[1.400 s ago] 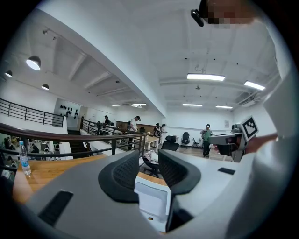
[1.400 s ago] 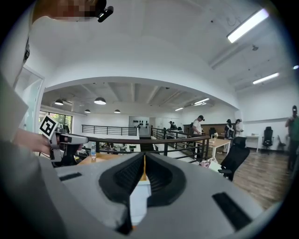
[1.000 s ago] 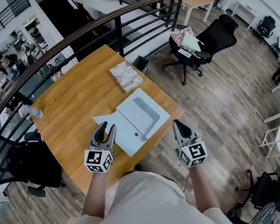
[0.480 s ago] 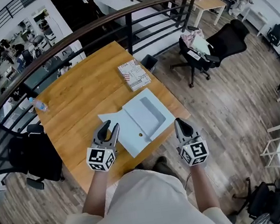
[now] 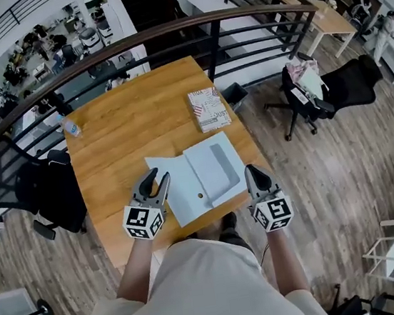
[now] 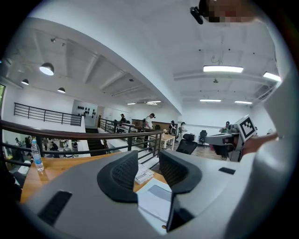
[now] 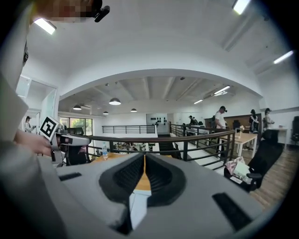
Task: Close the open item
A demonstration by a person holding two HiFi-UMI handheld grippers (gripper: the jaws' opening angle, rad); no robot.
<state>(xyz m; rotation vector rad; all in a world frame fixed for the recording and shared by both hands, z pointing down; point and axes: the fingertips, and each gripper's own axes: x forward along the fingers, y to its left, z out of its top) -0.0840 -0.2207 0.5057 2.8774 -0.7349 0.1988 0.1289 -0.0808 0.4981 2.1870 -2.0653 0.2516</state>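
Wood-topped table point(image 5: 121, 127) carries the pale blue box point(image 5: 200, 178), lying open at the table's near edge between the left gripper point(image 5: 157, 175) and the right gripper point(image 5: 250, 170). The left gripper view shows its jaws apart and empty. The right gripper view shows its jaws together on nothing, a detail the head view does not resolve.

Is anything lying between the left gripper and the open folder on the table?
Nothing visible. The left gripper, jaws apart, is right at the left flap of the folder; the book lies beyond it, clear of the path.
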